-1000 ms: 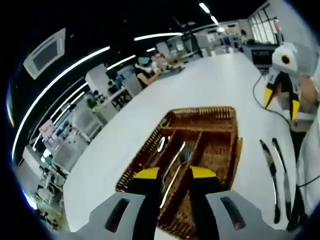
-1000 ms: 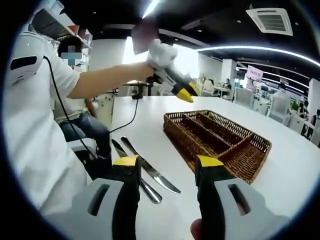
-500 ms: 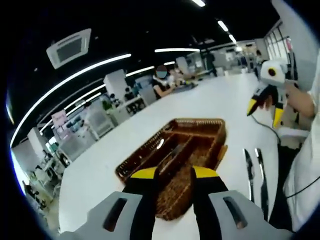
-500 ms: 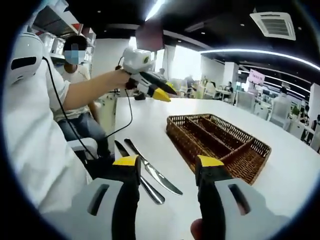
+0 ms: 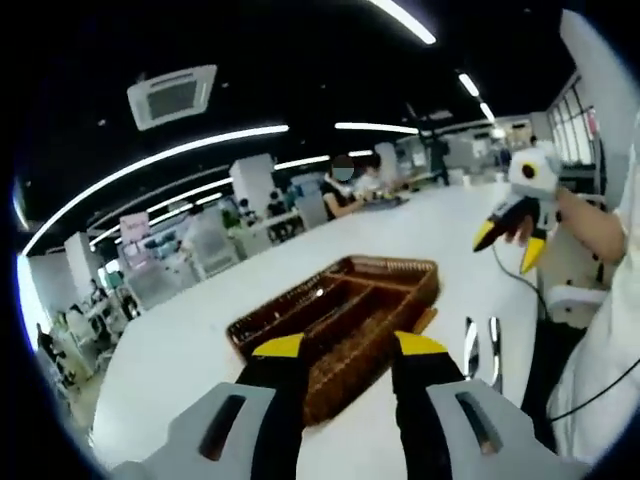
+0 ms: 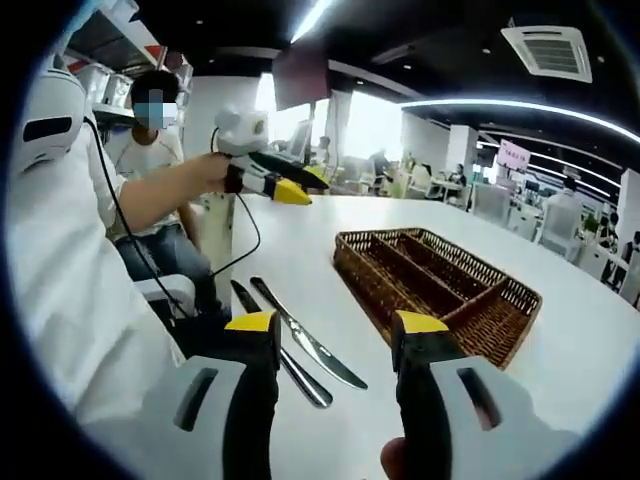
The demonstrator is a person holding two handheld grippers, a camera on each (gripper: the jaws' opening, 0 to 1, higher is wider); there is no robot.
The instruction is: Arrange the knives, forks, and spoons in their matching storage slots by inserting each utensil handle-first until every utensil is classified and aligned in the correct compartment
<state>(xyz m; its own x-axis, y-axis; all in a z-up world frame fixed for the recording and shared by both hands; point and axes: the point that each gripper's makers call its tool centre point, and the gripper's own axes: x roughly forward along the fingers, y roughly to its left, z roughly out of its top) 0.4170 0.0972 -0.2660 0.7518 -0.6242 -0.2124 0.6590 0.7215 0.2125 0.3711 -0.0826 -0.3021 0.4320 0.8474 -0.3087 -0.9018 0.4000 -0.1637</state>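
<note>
Knives [image 6: 300, 345], two, lie on the table [image 6: 600, 330] beside the wicker tray [image 6: 440, 280], unsorted; both grippers, left [image 5: 345, 345] and right [image 6: 335, 322], are spread and empty.

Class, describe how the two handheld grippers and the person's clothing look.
Each gripper has grey bodies with dark slots and black jaws with yellow tips. The left gripper has a white housing and a black cable. The person wears a white short-sleeved shirt.
</note>
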